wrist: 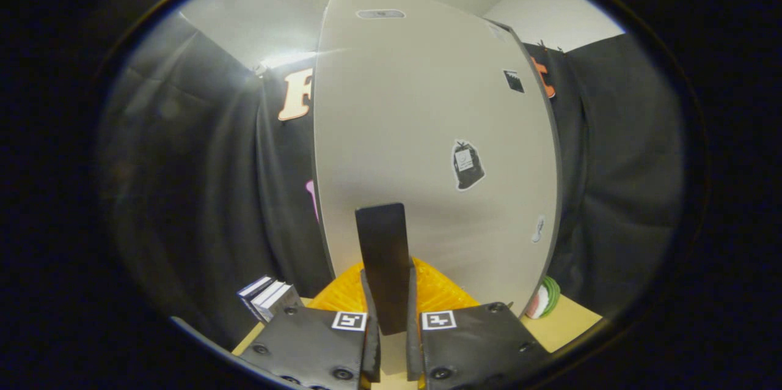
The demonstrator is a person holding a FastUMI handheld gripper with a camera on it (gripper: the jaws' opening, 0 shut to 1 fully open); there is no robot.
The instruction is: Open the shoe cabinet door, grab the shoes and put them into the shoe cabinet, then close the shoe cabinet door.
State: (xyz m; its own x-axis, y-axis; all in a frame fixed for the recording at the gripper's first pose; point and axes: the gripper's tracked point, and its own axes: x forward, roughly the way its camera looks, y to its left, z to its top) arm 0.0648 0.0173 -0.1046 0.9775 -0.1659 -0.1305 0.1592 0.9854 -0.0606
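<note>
Black fingers (372,341) down low, 2 of them, and they're clamped on a dark flat handle (383,264) that stands upright between them! That puts the gripper (392,332) right at the cabinet door (427,133), pads pressing the handle from both sides. Orange crinkly material (440,292) bulges just behind the fingers. Off to the left, books (269,297) sit on the wooden table (565,323). Beyond the handle, the pale door rises wide, stickers (467,165) dotted across its right half. Green-and-white thing (545,298) by its lower right corner.
</note>
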